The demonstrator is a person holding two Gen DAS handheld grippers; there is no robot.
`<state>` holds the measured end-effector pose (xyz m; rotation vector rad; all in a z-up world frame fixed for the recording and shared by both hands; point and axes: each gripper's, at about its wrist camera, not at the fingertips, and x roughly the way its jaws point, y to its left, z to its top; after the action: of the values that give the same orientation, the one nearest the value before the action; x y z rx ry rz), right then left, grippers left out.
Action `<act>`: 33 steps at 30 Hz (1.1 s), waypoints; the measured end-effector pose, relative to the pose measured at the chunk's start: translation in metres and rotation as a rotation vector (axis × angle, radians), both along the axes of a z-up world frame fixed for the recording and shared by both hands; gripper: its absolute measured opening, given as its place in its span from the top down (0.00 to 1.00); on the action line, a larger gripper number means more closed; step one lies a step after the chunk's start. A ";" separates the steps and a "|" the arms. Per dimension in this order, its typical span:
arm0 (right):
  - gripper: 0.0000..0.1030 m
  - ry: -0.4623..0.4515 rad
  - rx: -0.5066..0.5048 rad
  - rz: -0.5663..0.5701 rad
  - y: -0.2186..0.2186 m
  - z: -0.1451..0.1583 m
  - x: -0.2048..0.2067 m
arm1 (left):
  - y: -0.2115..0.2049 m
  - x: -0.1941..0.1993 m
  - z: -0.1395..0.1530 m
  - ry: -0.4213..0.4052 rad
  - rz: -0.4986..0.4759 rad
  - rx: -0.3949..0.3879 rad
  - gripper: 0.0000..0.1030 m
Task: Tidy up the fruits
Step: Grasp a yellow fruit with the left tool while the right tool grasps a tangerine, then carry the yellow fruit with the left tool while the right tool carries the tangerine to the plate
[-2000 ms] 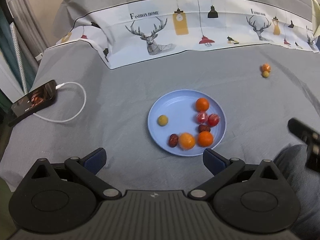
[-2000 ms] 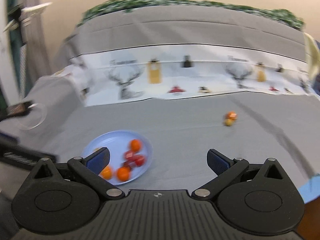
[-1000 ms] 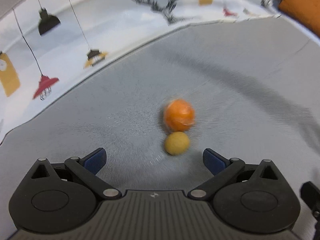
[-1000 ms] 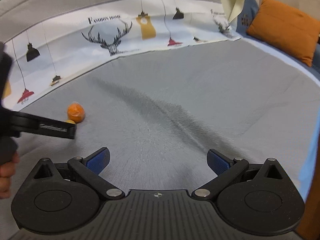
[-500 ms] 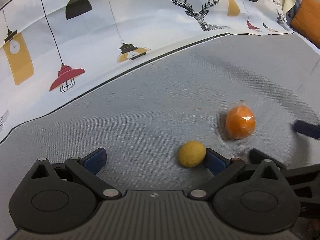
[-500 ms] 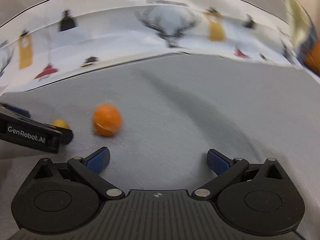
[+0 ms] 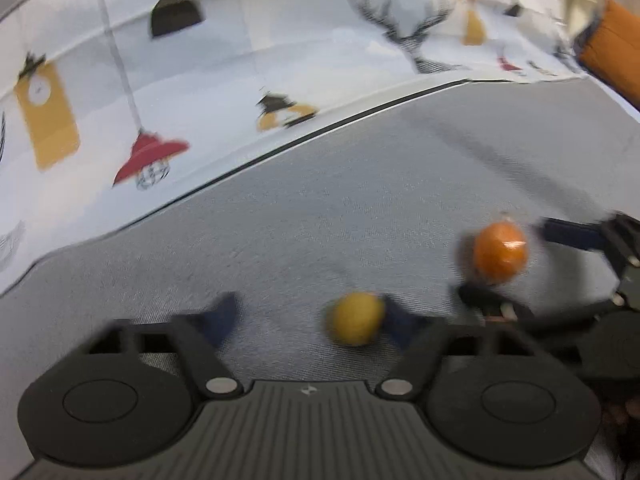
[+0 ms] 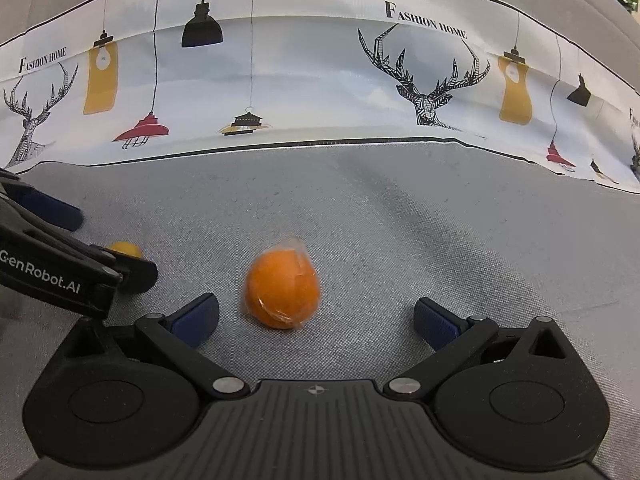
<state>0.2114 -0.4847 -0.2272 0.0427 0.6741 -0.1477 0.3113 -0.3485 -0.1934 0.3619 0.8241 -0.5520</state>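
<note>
A small yellow fruit (image 7: 354,318) lies on the grey cloth between the fingers of my left gripper (image 7: 310,320), against the right finger; the jaws are partly closed around it but apart on the left side. The view is blurred. An orange fruit in clear wrap (image 8: 282,289) lies between the open fingers of my right gripper (image 8: 316,318), nearer the left finger, not touched. It also shows in the left wrist view (image 7: 500,253), with the right gripper's fingers (image 7: 572,234) around it. The yellow fruit (image 8: 122,249) peeks behind the left gripper (image 8: 60,236) in the right wrist view.
A white printed cloth with deer and lamps (image 8: 320,92) lies across the back of the grey surface. An orange cushion (image 7: 616,48) sits at the far right. The blue plate is out of view.
My left gripper's fingers have closed inward around the yellow fruit. My right gripper has moved in so the wrapped orange now sits between its open fingers.
</note>
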 end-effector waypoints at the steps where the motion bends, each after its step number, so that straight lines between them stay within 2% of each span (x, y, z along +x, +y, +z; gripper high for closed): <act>1: 0.42 -0.013 0.004 0.016 0.000 0.003 -0.001 | -0.002 -0.003 0.002 -0.001 -0.023 0.006 0.75; 2: 0.63 -0.013 -0.006 0.014 0.001 0.004 -0.002 | -0.003 -0.005 0.004 0.003 -0.033 0.016 0.74; 6: 0.63 0.022 0.002 -0.043 0.001 0.016 -0.008 | 0.001 -0.014 0.015 0.011 -0.020 0.033 0.74; 8: 0.63 0.003 0.028 -0.085 0.002 0.032 -0.023 | 0.011 -0.023 0.030 0.017 0.002 0.022 0.74; 13: 0.63 -0.090 0.052 -0.138 0.028 0.091 -0.085 | 0.054 -0.073 0.084 0.022 0.026 -0.019 0.74; 17: 0.63 -0.170 0.118 -0.148 0.067 0.144 -0.145 | 0.098 -0.128 0.126 0.032 0.055 -0.032 0.74; 20: 0.63 -0.205 0.151 -0.104 0.105 0.176 -0.191 | 0.133 -0.175 0.154 0.025 0.064 -0.010 0.74; 24: 0.63 -0.194 0.187 0.005 0.158 0.204 -0.242 | 0.188 -0.236 0.181 0.022 0.089 0.023 0.74; 33: 0.63 -0.129 0.174 0.237 0.270 0.228 -0.337 | 0.307 -0.339 0.202 0.037 0.222 0.014 0.74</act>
<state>-0.1255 -0.2146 0.0009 0.1375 0.5575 0.1406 -0.0275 -0.0417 0.0090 0.2697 0.8909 -0.3472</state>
